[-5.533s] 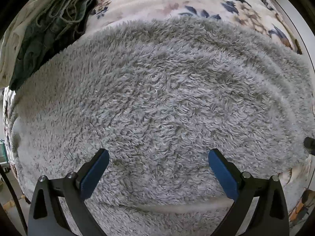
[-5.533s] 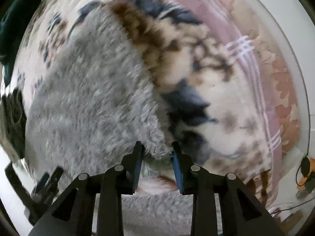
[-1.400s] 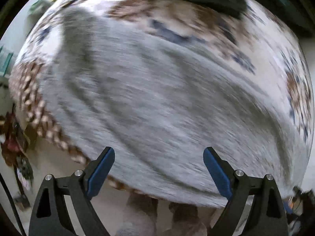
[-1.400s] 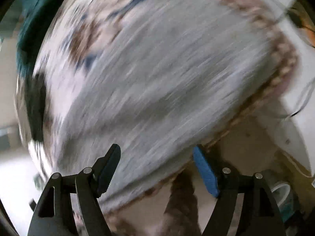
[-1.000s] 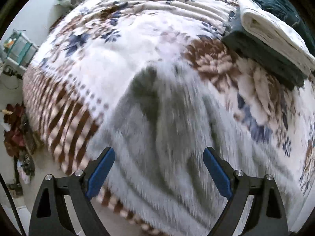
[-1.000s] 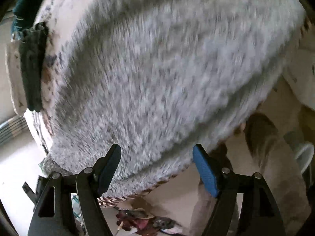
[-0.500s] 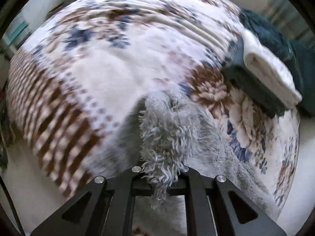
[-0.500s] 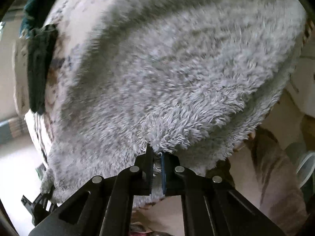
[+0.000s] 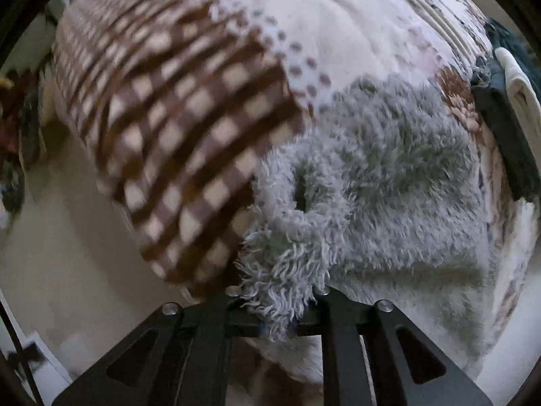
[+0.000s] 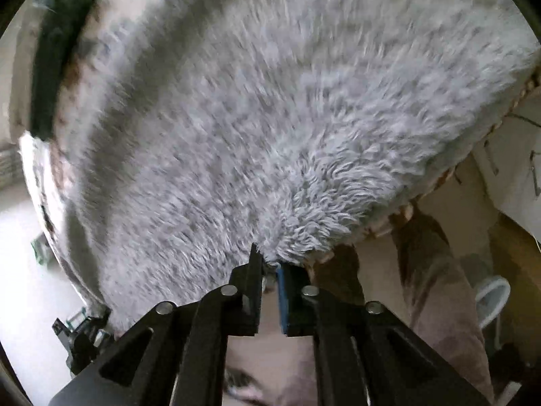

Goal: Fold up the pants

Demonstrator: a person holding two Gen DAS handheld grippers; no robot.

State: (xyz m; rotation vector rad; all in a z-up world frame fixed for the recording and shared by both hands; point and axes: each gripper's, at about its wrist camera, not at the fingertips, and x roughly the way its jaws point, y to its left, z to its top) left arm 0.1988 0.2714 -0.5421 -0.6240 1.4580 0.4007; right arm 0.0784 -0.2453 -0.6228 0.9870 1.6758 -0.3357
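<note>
- My left gripper (image 9: 275,308) is clamped on a shaggy corner of the grey fleece pants (image 9: 389,182); its jaws have just eased a touch wider, and the fluff is bunched thick between them.
- That pinched corner curls over right in front of my left fingers, with a dark rolled opening just past it.
- Beyond my left tool and off to its right, the rest of the pants spreads flat on the blanket (image 9: 355,34).
- To the left of my left fingers, the blanket's brown-and-cream checked border (image 9: 189,125) drops over the bed's edge, blurred; pale floor (image 9: 67,253) lies below.
- Far right of the left tool, a folded stack of dark and cream cloth (image 9: 507,108) sits on the bed, just beside the pants' far edge.
- My right gripper (image 10: 269,265) is pinched on the near edge of the pants (image 10: 287,108); its jaws too have just parted slightly, and only a thin lip of fleece sits at the fingertips.
- The blue pad (image 10: 281,296) on the right finger shows bare below the fluff.
- Ahead of my right tool the grey pile fills almost everything, blurred toward the far side.
- Right of that tool, the braided blanket edge (image 10: 520,91) peeks out from under the pants.
- Below and right of my right fingers, my trouser legs (image 10: 436,277) stand by the bed.
- Far upper left of the right tool, the dark folded cloth (image 10: 54,57) shows again.
</note>
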